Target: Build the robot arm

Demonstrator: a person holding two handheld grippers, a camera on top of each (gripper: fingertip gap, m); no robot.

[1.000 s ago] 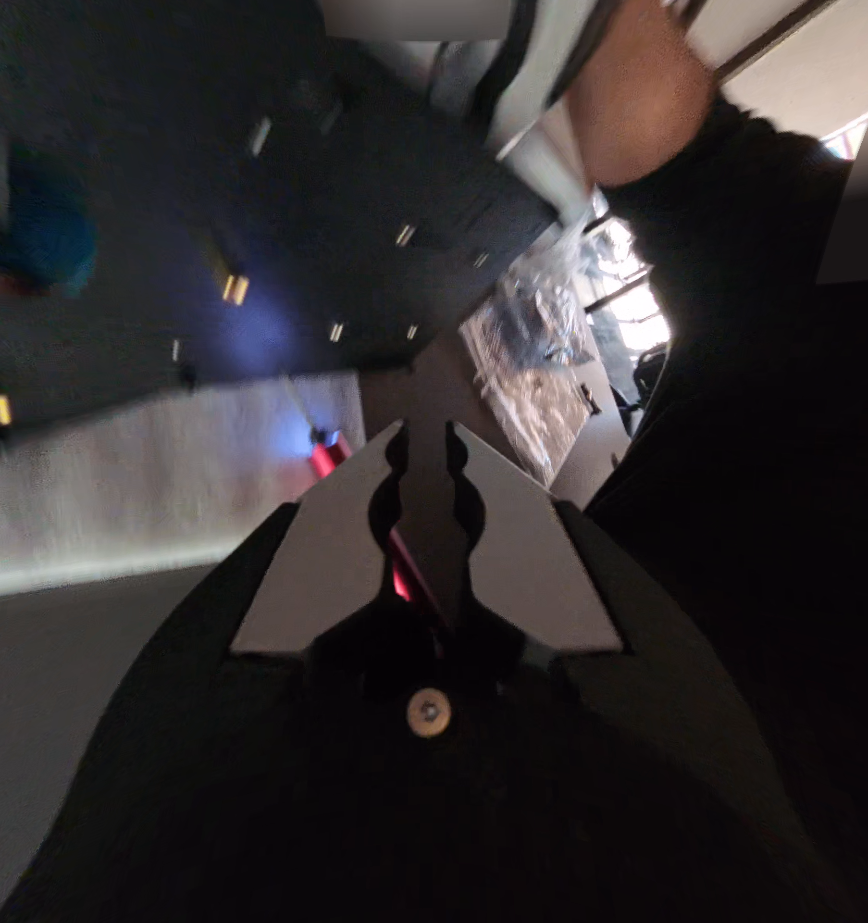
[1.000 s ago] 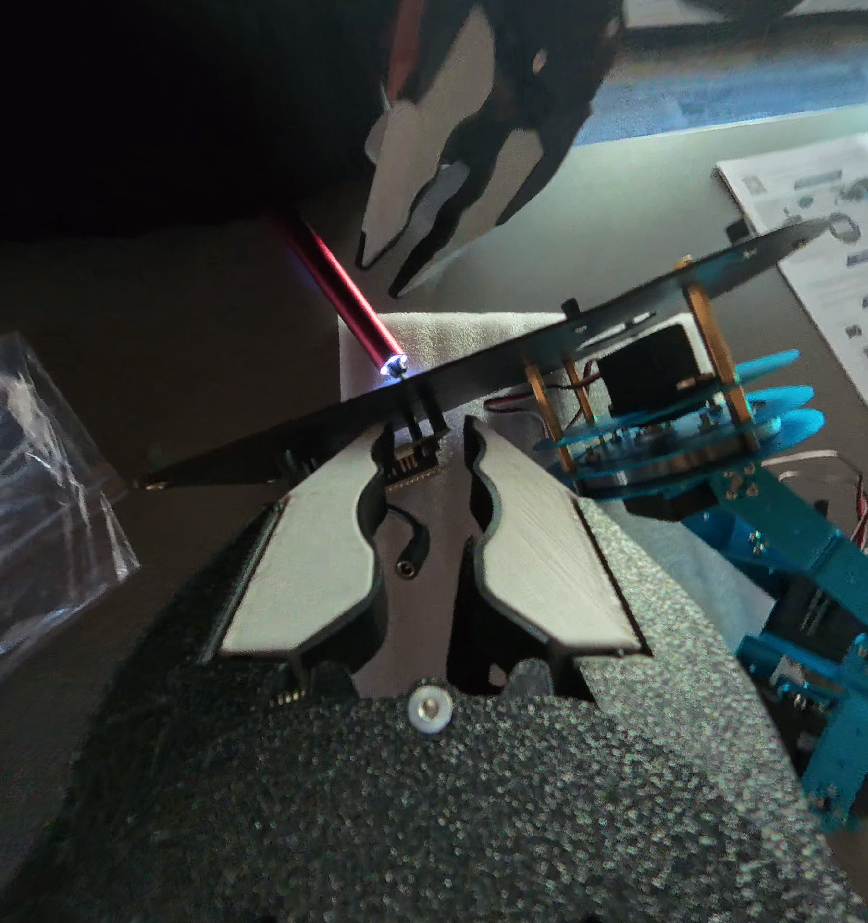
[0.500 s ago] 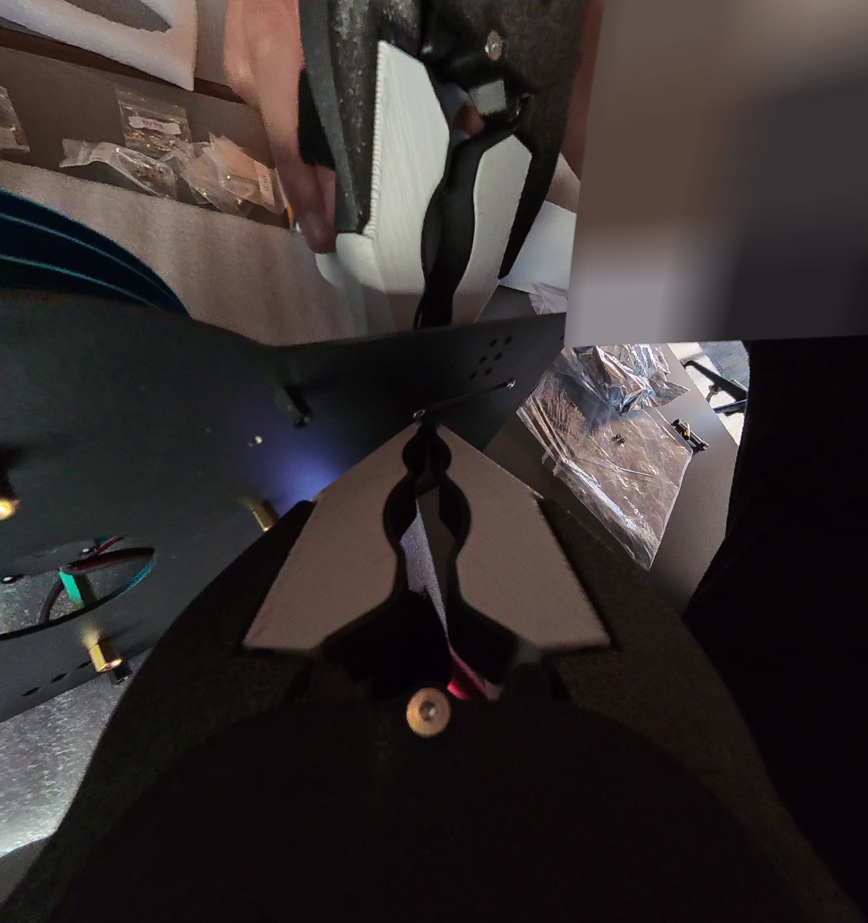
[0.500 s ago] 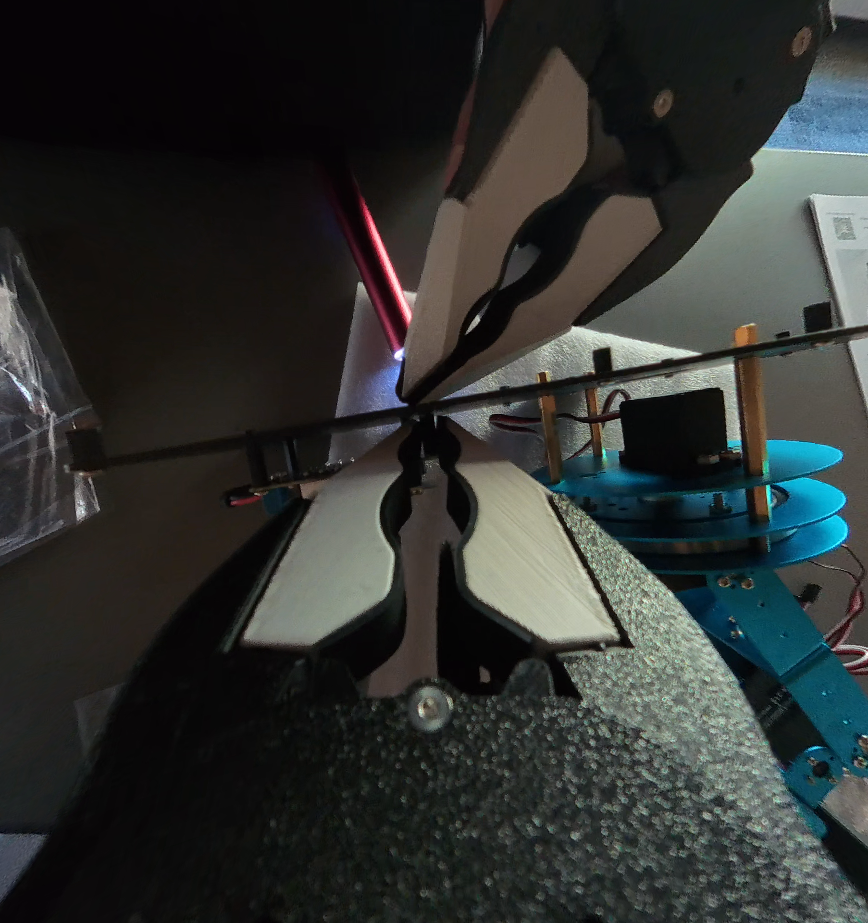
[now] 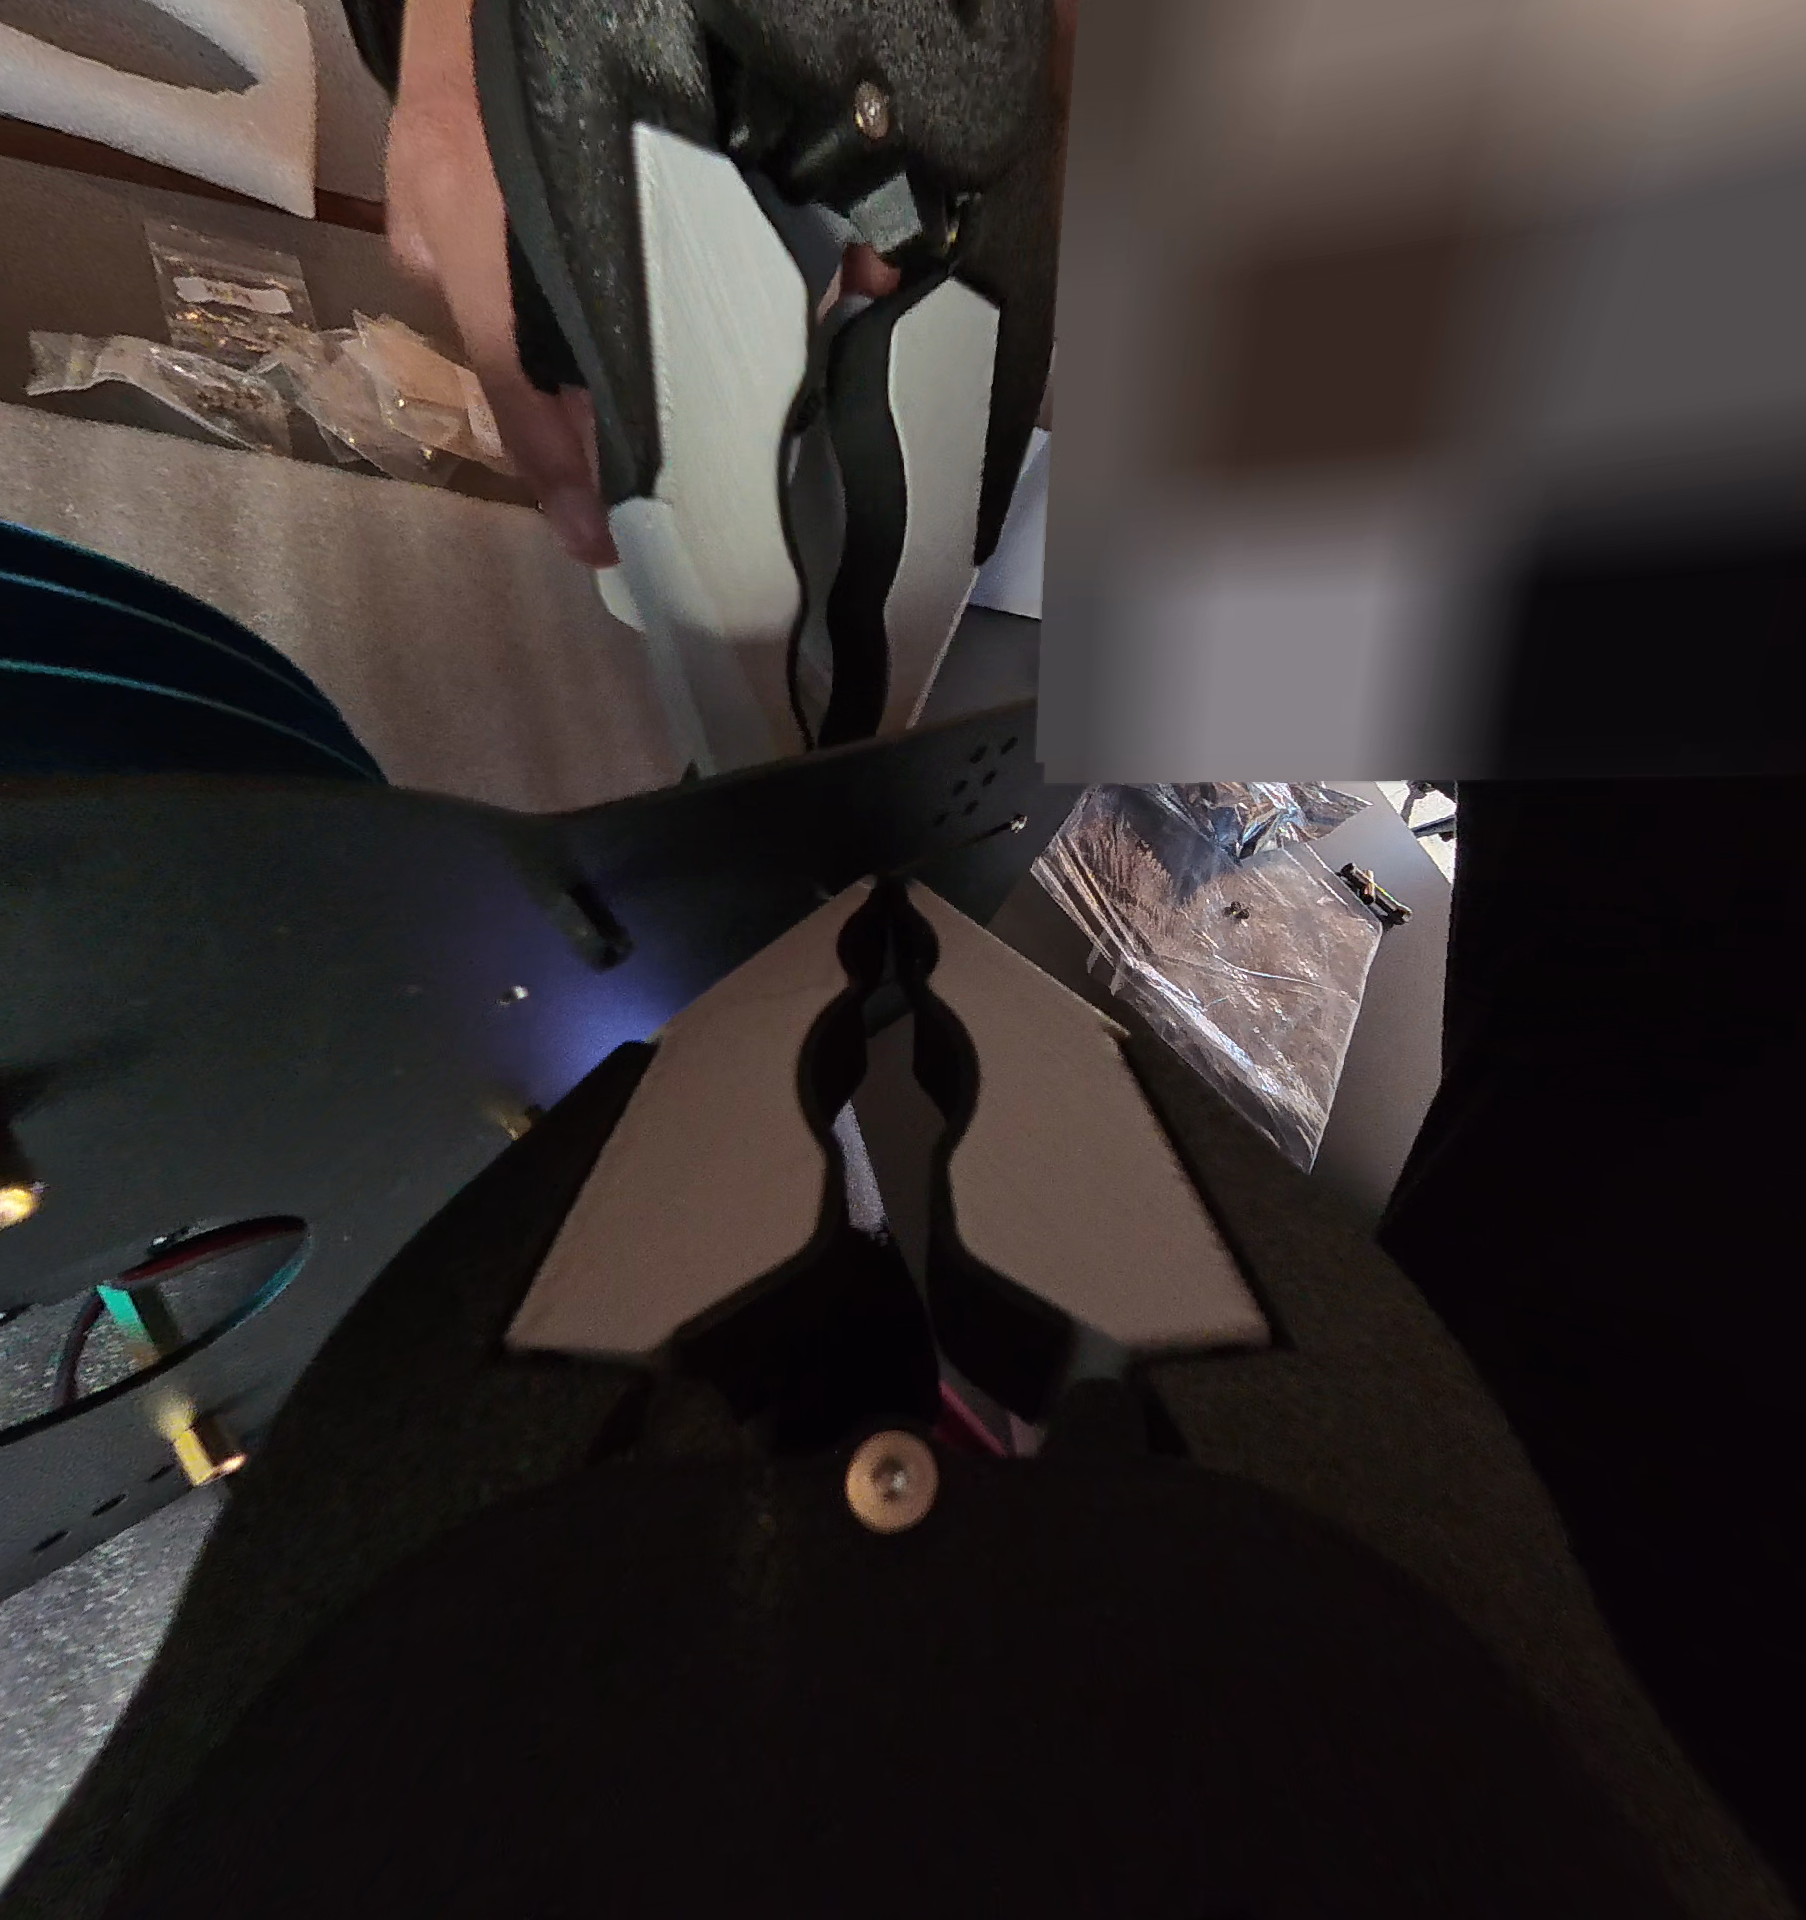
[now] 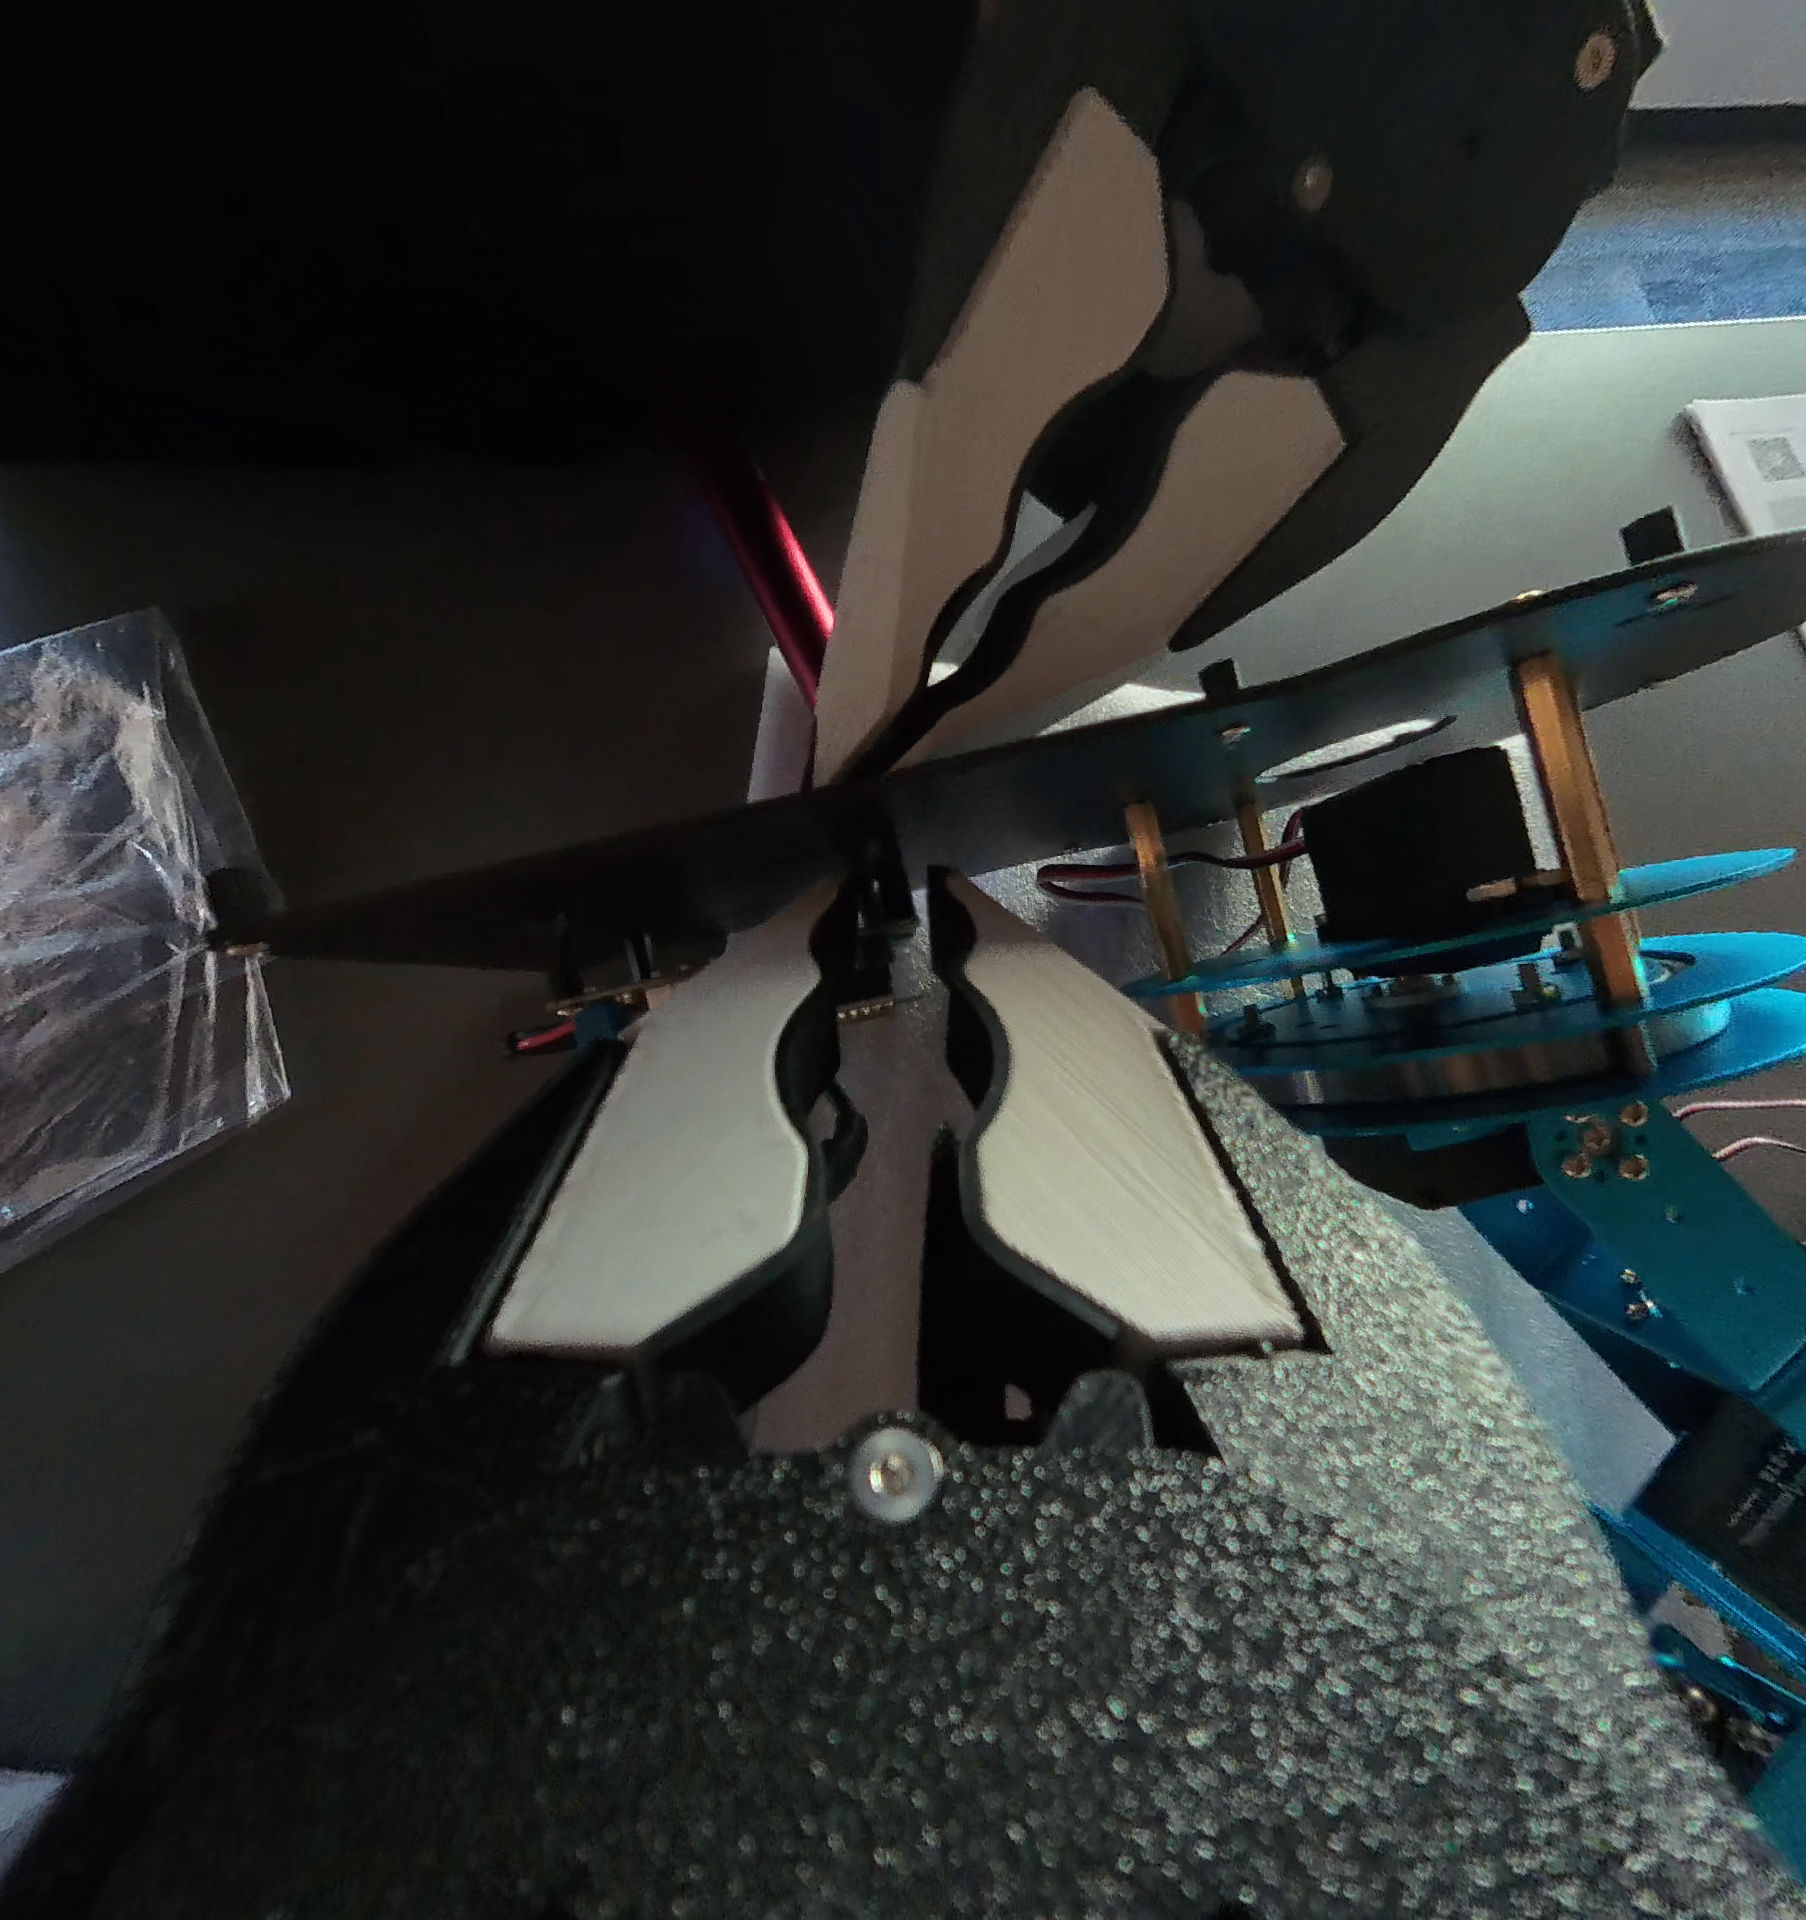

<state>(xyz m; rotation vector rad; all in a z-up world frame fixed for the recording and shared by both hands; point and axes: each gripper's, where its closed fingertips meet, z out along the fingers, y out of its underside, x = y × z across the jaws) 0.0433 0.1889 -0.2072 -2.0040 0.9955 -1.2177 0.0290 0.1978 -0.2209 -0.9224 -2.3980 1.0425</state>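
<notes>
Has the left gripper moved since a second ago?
Yes. The left gripper has come down toward the black plate; its tips, earlier well above the plate's edge, now meet it.

Counter (image 6: 379, 727): a dark grey-brown surface. Lying directly on it: a sheet of white foam padding (image 5: 379, 623) beneath the blue metal robot assembly (image 6: 1501, 997); a clear plastic bag (image 6: 68, 914) at the left of the right wrist view, the same bag (image 5: 1231, 987) at the right of the left wrist view; several small clear parts packets (image 5: 286, 374) beyond the foam; a printed paper sheet (image 6: 1803, 499) at the far right edge.
</notes>
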